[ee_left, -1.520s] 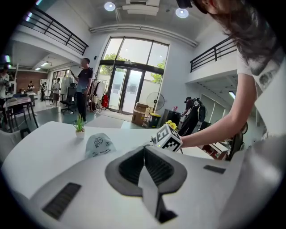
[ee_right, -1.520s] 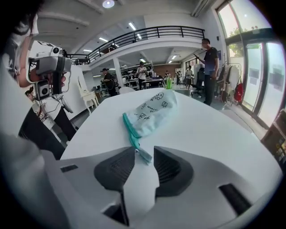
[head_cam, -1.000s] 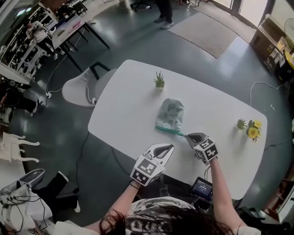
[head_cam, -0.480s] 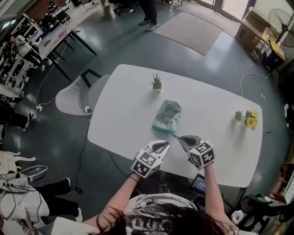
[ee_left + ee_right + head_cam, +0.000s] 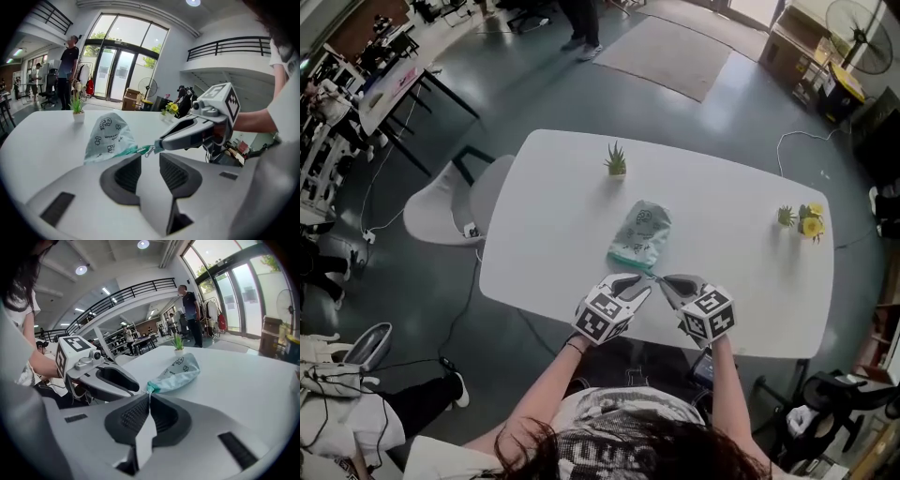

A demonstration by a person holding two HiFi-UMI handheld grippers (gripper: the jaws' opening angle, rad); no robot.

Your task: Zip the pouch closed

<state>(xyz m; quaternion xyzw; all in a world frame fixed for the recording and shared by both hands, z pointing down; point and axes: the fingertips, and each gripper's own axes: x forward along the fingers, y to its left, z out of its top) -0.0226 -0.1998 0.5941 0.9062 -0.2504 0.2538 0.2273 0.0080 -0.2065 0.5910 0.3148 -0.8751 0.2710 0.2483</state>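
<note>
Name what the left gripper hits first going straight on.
Likely the teal zipper end of the pale printed fabric pouch, held by the right gripper; the left gripper's jaws are opening, empty.

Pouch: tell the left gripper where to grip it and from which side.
Grip the teal zipper band on the pouch's near edge, coming low from the person's side. The pouch lies flat, that edge faces the left gripper, whose jaws are opening, empty; the right gripper pinches its end.

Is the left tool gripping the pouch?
No, the left tool is opening its jaws, which stand apart with the pouch just beyond their tips.
</note>
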